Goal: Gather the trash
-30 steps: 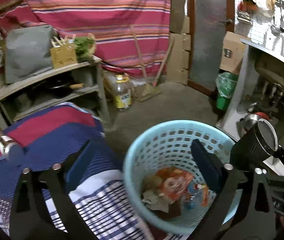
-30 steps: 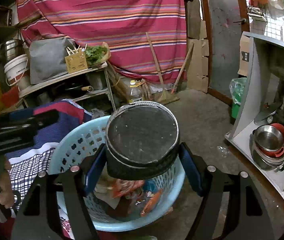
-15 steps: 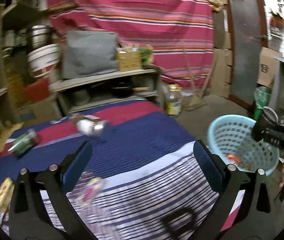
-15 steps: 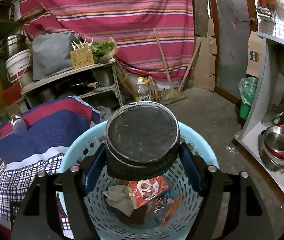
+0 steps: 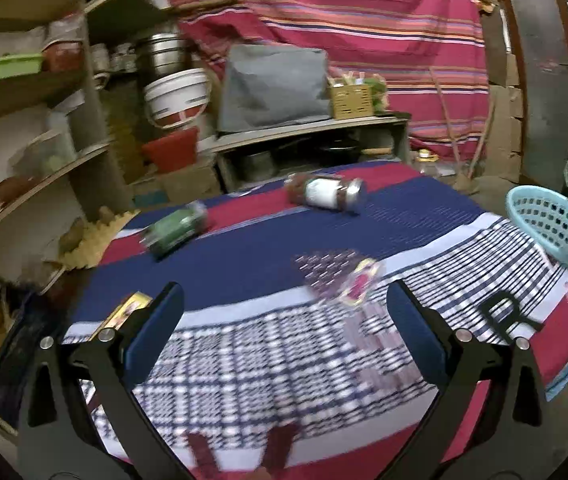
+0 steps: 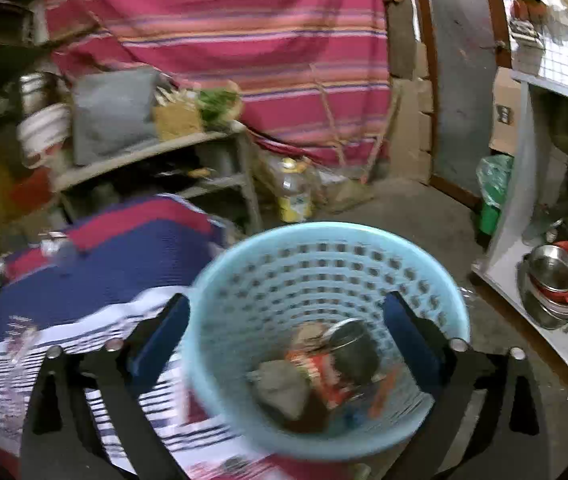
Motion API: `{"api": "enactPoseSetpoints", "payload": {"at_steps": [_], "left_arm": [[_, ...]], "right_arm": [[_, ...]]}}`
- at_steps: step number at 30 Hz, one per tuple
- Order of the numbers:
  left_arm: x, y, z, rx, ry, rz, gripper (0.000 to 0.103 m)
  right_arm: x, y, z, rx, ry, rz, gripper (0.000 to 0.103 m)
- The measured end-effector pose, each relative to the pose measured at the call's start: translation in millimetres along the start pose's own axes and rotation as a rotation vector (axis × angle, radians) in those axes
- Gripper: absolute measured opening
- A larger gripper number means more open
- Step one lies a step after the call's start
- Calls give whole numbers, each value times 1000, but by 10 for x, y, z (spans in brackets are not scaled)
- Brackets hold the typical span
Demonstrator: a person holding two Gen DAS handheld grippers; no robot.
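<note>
A light blue basket (image 6: 324, 248) stands on the floor beside the cloth-covered table (image 5: 268, 248). My right gripper (image 6: 284, 332) hovers over it, its jaws opening with nothing between them. A black round container (image 6: 350, 350) lies inside the basket among wrappers. My left gripper (image 5: 284, 328) is open and empty above the checked cloth. On the table lie a glass jar (image 5: 326, 194), a green can (image 5: 174, 232), a pink wrapper (image 5: 358, 288) and a yellow packet (image 5: 124, 314). The basket (image 5: 556, 228) shows at the table's right end.
Wooden shelves (image 5: 44, 168) with pots and buckets stand left of the table. A low shelf (image 5: 308, 132) carries a grey cushion behind it. A striped red cloth (image 6: 244, 40) hangs at the back. A white cabinet (image 6: 524, 220) with steel pots stands to the right.
The black container has left my right gripper and now lies in the basket; those jaws have widened. My left gripper has swung left from the basket to face the table.
</note>
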State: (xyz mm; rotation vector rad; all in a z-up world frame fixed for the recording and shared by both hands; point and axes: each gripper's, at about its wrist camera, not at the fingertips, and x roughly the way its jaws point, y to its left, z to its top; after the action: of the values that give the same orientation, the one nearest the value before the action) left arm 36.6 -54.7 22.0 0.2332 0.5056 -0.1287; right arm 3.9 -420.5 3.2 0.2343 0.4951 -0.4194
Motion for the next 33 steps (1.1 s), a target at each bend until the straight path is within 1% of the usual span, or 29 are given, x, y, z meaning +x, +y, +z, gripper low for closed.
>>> {"api": "enactPoseSetpoints", "payload": {"at_steps": [2,5,10,13,14,17,21,25,30,33], "left_arm": [[-12,127,-73,-22,13,4,98],[-25,319,-190,-78,29,1,98],[-124,370,-357,-83,-19,16,98],[-123,371,-397,-95,-24,-20,98],[-108,379,-400,-106,-16,-48,98],[-98,460,-401,-158,-17,-109,98],[-57,524,-405,-208,-10,-144,98],[-88,552,-413,-224,-42,-181,98],[-97,501,-405,-209,-55,-135,98],[-72,462,-385,-189,-51,-98,98]], "right_arm": [[-222,219,-83,-13,-39,20,99],[-476,529,-185,-30,-69,54,99],[-935,1150,-341,-80,-116,132,99],[-1104,1452,-475,-93,-113,175,99],[-1142,1563,-537,-109,-106,184,98],[-1192,1799,-693,-155,-95,185,98],[-1236,1986,-853,-201,-100,151,98],[-1233,2011,-875,-192,-99,138,98],[-1155,1999,-915,-170,-74,119,98],[-1135,1996,-925,-168,-77,111,98]]}}
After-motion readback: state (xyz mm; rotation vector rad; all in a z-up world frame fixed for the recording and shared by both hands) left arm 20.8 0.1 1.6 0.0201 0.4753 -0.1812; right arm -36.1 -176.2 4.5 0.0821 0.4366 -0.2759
